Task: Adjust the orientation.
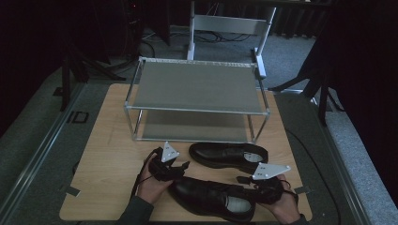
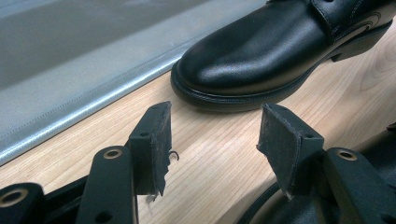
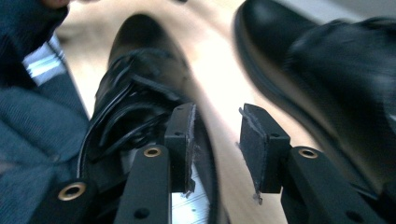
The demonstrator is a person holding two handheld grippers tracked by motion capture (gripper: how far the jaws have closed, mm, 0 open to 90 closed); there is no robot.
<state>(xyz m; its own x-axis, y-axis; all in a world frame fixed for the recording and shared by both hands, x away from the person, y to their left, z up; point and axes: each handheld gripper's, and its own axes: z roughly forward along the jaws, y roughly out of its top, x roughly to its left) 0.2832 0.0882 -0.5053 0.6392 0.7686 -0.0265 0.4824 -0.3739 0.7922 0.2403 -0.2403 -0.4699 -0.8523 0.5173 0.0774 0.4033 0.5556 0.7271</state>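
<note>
Two black leather shoes lie on the wooden table. The near shoe points left, and the far shoe lies just behind it. My left gripper sits beside the near shoe's toe. In the left gripper view its jaws stand open over bare wood, with the far shoe's toe ahead. My right gripper is at the near shoe's heel. There its jaws straddle the near shoe's side wall, one pad inside over the insole, the other outside and apart from the wall.
A metal two-shelf rack stands at the back of the table, its lower shelf close behind the far shoe. A person's sleeve lies left of the near shoe. Bare wood lies left of the shoes.
</note>
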